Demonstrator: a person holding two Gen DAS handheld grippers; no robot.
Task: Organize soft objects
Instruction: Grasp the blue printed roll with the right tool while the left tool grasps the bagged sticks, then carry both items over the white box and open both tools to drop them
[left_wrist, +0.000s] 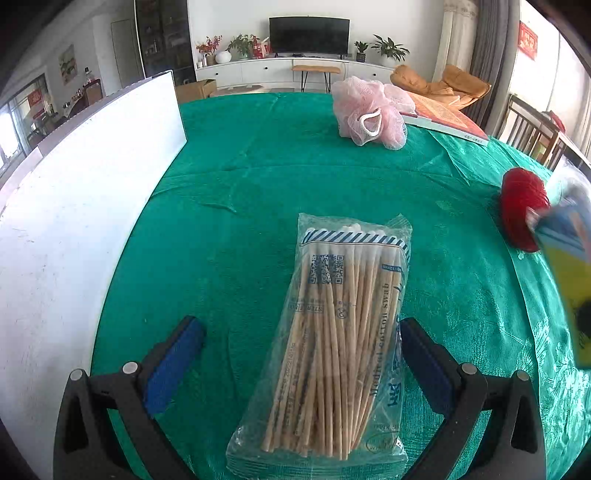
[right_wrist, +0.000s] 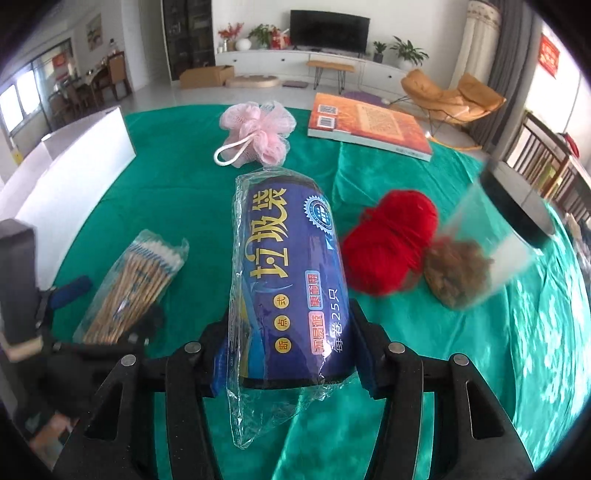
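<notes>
My right gripper (right_wrist: 291, 332) is shut on a blue roll of rubbish bags (right_wrist: 291, 266) in clear wrap, with a pad pressed against each side. The same roll shows as a blurred blue and yellow shape (left_wrist: 569, 266) at the right edge of the left wrist view. My left gripper (left_wrist: 299, 328) stands open around a clear pack of cotton swabs (left_wrist: 332, 332) that lies flat on the green tablecloth (left_wrist: 240, 184); its left pad is well clear of the pack. A pink mesh bath pouf (right_wrist: 258, 129) and a red yarn ball (right_wrist: 388, 240) rest further back.
A white box (left_wrist: 74, 203) runs along the left side of the table. An orange book (right_wrist: 369, 122) lies at the far right, behind the pouf. A clear jar with a black lid (right_wrist: 480, 258), holding brown fluff, lies tilted beside the yarn. Wooden chairs stand past the right edge.
</notes>
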